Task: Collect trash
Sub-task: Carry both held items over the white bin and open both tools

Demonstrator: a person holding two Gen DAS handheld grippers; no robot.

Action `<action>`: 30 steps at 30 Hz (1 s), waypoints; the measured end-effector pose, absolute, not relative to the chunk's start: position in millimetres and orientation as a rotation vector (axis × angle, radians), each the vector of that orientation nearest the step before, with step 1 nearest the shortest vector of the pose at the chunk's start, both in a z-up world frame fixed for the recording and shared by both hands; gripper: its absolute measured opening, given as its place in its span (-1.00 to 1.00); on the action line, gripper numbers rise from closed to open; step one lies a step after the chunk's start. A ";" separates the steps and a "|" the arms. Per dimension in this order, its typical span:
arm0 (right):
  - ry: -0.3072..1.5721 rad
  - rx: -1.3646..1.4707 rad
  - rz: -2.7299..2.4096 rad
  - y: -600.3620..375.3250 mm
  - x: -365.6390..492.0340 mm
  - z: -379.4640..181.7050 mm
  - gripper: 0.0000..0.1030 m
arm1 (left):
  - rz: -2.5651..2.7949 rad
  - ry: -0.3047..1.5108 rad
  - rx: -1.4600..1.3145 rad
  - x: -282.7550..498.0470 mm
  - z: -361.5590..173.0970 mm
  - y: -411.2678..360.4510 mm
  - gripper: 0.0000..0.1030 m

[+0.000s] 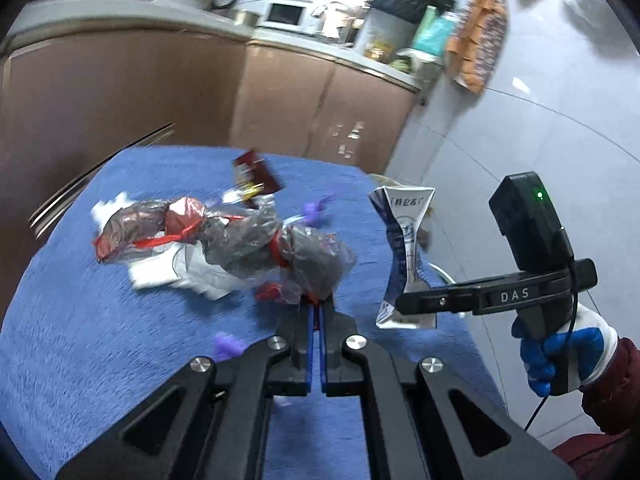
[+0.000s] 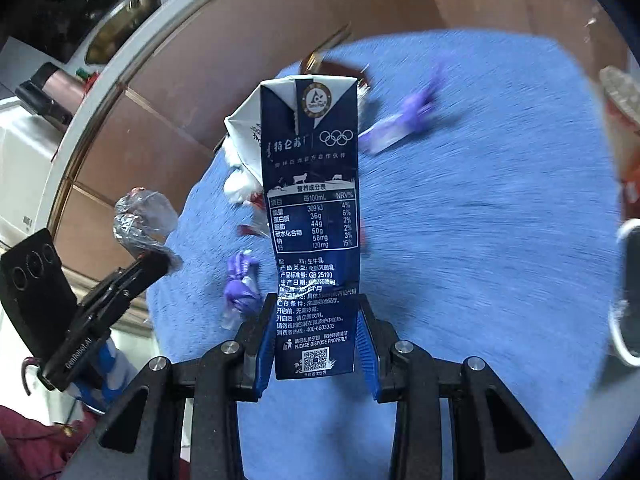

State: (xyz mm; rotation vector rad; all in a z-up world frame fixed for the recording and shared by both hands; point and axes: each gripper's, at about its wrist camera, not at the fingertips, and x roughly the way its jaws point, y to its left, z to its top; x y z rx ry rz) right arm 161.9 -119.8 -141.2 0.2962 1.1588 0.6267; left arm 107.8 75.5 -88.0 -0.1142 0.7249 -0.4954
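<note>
My left gripper (image 1: 318,306) is shut on the end of a crumpled clear plastic bag with red strips (image 1: 248,236), held over the blue cloth (image 1: 100,340). My right gripper (image 2: 316,320) is shut on a flattened navy and white milk carton (image 2: 310,200) and holds it upright above the cloth. The carton (image 1: 404,248) and the right gripper (image 1: 416,306) also show at the right of the left wrist view. The bag end (image 2: 144,220) in the left gripper (image 2: 160,260) shows at the left of the right wrist view. White tissue (image 1: 192,270) lies under the bag.
Purple wrappers (image 2: 240,288) (image 2: 412,112) and a dark red snack wrapper (image 1: 256,176) lie on the cloth. Brown cabinets (image 1: 160,92) with a cluttered counter stand behind. A white tiled floor (image 1: 520,152) lies to the right.
</note>
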 end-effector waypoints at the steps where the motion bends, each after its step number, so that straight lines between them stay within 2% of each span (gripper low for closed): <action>1: 1.136 0.310 0.605 -133.1 155.3 -137.2 -0.34 | -0.517 0.721 -0.095 107.7 -84.9 64.5 -0.97; 7: 1.013 0.438 0.433 -218.4 133.7 -128.2 -0.34 | -0.691 0.716 0.035 121.7 -64.5 -22.0 -0.97; 13: 0.913 0.504 0.139 -333.0 126.2 -135.7 -0.34 | -0.900 0.741 0.145 160.6 -66.4 -144.5 -0.97; 22: 0.934 0.552 -0.176 -430.5 145.3 -202.2 -0.34 | -1.123 0.881 0.252 217.1 -126.6 -326.9 -0.97; 30: 0.995 0.536 -0.271 -458.1 170.0 -249.3 -0.32 | -1.140 1.051 0.158 264.6 -185.5 -391.0 -0.92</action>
